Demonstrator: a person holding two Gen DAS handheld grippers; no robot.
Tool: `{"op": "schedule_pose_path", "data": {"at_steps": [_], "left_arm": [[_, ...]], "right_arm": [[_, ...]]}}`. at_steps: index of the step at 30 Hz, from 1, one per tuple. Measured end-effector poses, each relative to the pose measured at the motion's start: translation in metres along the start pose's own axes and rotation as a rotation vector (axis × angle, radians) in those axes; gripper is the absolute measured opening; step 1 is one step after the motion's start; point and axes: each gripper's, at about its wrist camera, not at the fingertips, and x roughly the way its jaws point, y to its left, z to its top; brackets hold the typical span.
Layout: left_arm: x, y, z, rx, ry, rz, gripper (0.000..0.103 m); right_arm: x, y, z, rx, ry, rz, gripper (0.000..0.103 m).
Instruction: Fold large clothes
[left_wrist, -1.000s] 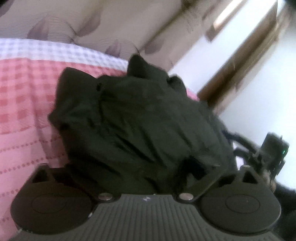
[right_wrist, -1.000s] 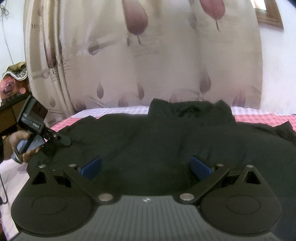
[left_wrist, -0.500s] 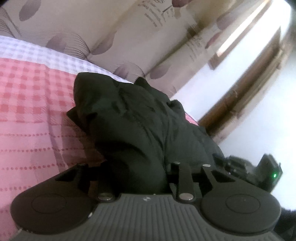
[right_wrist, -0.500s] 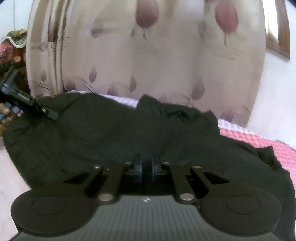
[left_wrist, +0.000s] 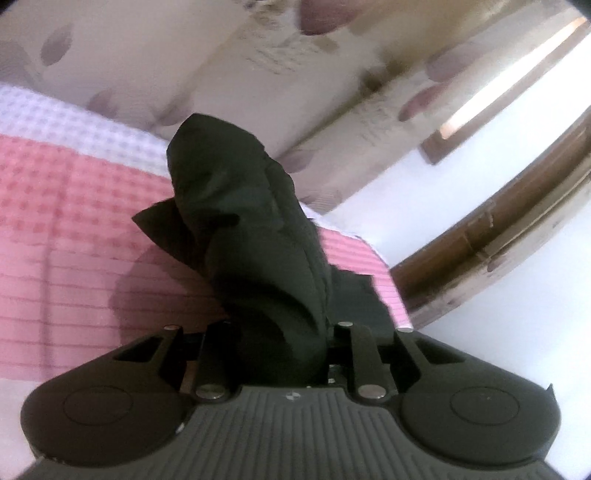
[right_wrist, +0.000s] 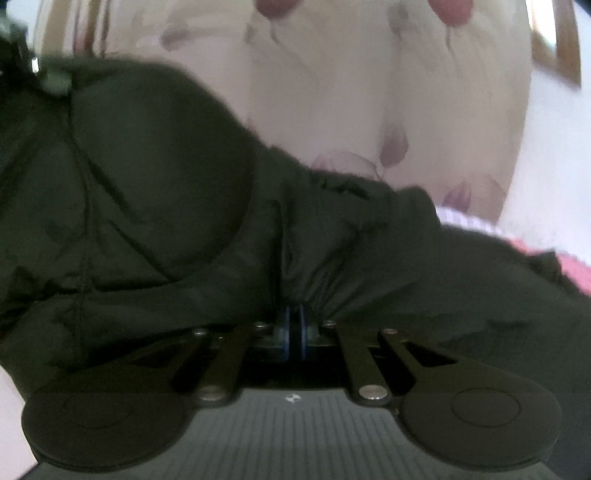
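Item: one large black padded jacket (left_wrist: 255, 236), which we hold at two points above a bed with a pink checked bedspread (left_wrist: 62, 206). Left hand-held gripper (left_wrist: 280, 343): fingers drawn in on a thick bunch of the jacket, which rises from the jaws as a narrow column, its far end trailing onto the bedspread. Right hand-held gripper (right_wrist: 291, 328): blue pads (right_wrist: 283, 332) nearly together, pinching a gathered pleat of the same jacket (right_wrist: 166, 206), whose bulk fills the left of that view. Behind: a leaf-patterned curtain (right_wrist: 351, 92) and a wooden window frame (left_wrist: 491, 243). Risks, as we judge them: the slick, puffy fabric may slide out of either pinch under its own weight; uneven grips may twist the fold line; the dragging end may bunch on the bedspread. Not made out: the left fingertips, buried in cloth; sleeves, hem and collar, indistinguishable in the dark folds; the right view is blurred.
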Motion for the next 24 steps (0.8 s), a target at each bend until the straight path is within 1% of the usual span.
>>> {"op": "schedule_pose_path", "data": {"at_steps": [3, 5, 7, 10, 11, 13, 15, 16, 19, 21, 22, 24], "left_arm": [[0.014, -0.047, 0.008, 0.01, 0.015, -0.007, 0.026], [0.032, -0.08, 0.012, 0.022, 0.023, -0.016, 0.026], [0.054, -0.11, 0.015, 0.016, 0.035, -0.05, 0.026], [0.092, -0.152, 0.011, 0.046, 0.064, -0.064, 0.025], [0.108, -0.164, 0.007, 0.048, 0.079, -0.074, 0.025], [0.134, -0.181, -0.002, 0.036, 0.107, -0.088, 0.025], [0.158, -0.195, -0.012, 0.034, 0.139, -0.121, 0.024], [0.171, -0.203, -0.017, 0.036, 0.149, -0.13, 0.024], [0.21, -0.214, -0.032, 0.032, 0.181, -0.16, 0.023], [0.237, -0.214, -0.042, 0.023, 0.202, -0.197, 0.023], [0.249, -0.212, -0.047, 0.026, 0.201, -0.231, 0.023], [0.27, -0.206, -0.056, 0.03, 0.193, -0.261, 0.023]], "right_arm": [[0.002, -0.009, -0.002, 0.073, 0.007, 0.024, 0.006], [0.004, -0.021, -0.002, 0.172, 0.02, 0.066, 0.006], [0.004, -0.033, -0.004, 0.257, 0.028, 0.108, 0.006], [0.004, -0.058, -0.01, 0.427, 0.038, 0.212, 0.006], [0.003, -0.07, -0.015, 0.511, 0.04, 0.264, 0.006], [-0.007, -0.088, -0.021, 0.629, 0.026, 0.33, 0.006], [-0.027, -0.103, -0.032, 0.691, -0.017, 0.358, 0.006], [-0.037, -0.109, -0.037, 0.695, -0.026, 0.367, 0.006], [-0.049, -0.118, -0.051, 0.674, -0.013, 0.403, 0.006], [-0.055, -0.126, -0.061, 0.709, -0.011, 0.442, 0.006], [-0.06, -0.131, -0.065, 0.73, -0.018, 0.456, 0.006], [-0.075, -0.142, -0.074, 0.755, -0.044, 0.462, 0.007]]}}
